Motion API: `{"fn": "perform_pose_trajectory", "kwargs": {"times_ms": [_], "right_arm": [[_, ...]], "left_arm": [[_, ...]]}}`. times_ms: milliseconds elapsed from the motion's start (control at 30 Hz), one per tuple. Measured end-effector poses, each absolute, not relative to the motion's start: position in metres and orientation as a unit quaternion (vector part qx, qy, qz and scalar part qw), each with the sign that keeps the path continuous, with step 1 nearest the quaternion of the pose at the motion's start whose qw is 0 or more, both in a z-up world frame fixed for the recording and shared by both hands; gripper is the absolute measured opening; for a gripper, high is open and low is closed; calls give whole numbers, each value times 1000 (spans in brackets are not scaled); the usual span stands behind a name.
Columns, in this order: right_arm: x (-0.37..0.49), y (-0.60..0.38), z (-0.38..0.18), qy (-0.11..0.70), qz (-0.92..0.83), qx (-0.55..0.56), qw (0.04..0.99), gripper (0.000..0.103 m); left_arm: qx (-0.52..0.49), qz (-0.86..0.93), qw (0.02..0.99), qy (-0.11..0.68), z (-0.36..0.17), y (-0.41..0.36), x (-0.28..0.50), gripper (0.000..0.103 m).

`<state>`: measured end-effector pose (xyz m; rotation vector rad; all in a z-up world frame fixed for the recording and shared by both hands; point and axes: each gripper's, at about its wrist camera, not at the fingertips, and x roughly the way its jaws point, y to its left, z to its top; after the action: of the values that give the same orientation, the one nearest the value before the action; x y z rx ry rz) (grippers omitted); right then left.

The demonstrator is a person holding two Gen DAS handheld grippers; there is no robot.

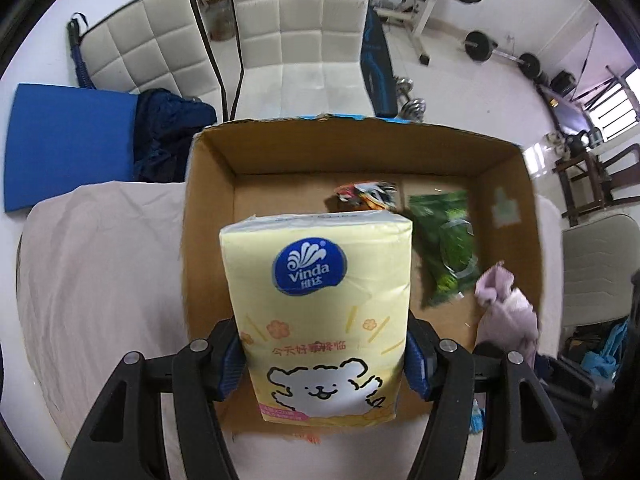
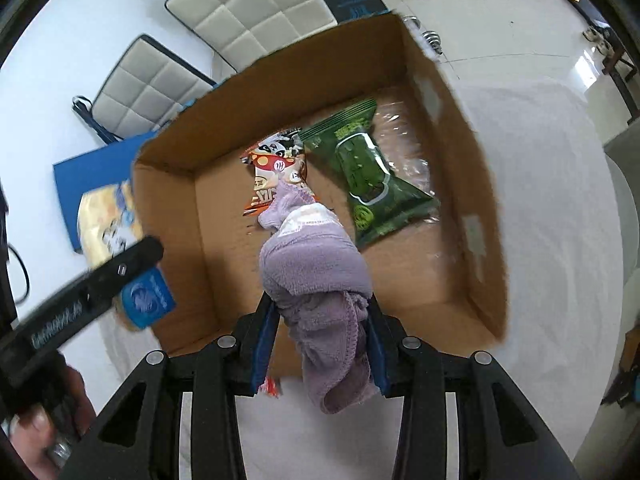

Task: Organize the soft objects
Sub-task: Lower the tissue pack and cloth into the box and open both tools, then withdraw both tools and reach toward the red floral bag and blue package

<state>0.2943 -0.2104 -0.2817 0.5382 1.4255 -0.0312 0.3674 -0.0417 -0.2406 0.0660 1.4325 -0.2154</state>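
Left wrist view: tissue pack (image 1: 318, 312), yellow with a blue logo, clamped across its lower sides by the left gripper (image 1: 320, 364), jaws closed on it. The pack hangs above the near-left part of the box (image 1: 360, 140), an open cardboard carton. Right wrist view: towel (image 2: 316, 276), lilac and bunched, clamped by the right gripper (image 2: 320, 348), jaws closed on its folds; it hangs above the near middle of the box. Inside the box lie a green packet (image 2: 364, 172) toward the far right and a snack bag (image 2: 276, 172) just left of it, both flat on the box floor.

Step in hand, as judged: both soft items are being carried over the box for placing. The next move would call for lowering each into free floor, the pack to the box's left half and the towel in the near middle, then parting the jaws; the towel may drape over the snack bag if dropped too far in.

The box rests on a worktop under a pale cloth (image 1: 100, 260). Beyond the box stand white quilted chairs (image 1: 300, 32); left of it lies a blue mat (image 1: 68, 144); far right of it, barbell weights (image 1: 480, 44) on a light floor.
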Motion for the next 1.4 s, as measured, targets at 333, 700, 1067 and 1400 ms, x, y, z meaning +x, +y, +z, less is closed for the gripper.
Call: {"fn": "perform_pose_trajectory", "kwargs": {"times_ms": [333, 700, 1067, 1400], "right_arm": [[338, -201, -344, 681, -38, 224, 696, 42], [338, -189, -362, 700, -29, 180, 691, 69], [312, -184, -333, 691, -28, 138, 709, 69], [259, -169, -291, 648, -40, 68, 757, 69]], "left_arm": [[66, -75, 712, 695, -305, -47, 421, 62], [41, -76, 714, 694, -295, -37, 431, 65], [28, -95, 748, 656, -250, -22, 373, 65], [24, -88, 787, 610, -207, -12, 314, 65]]}}
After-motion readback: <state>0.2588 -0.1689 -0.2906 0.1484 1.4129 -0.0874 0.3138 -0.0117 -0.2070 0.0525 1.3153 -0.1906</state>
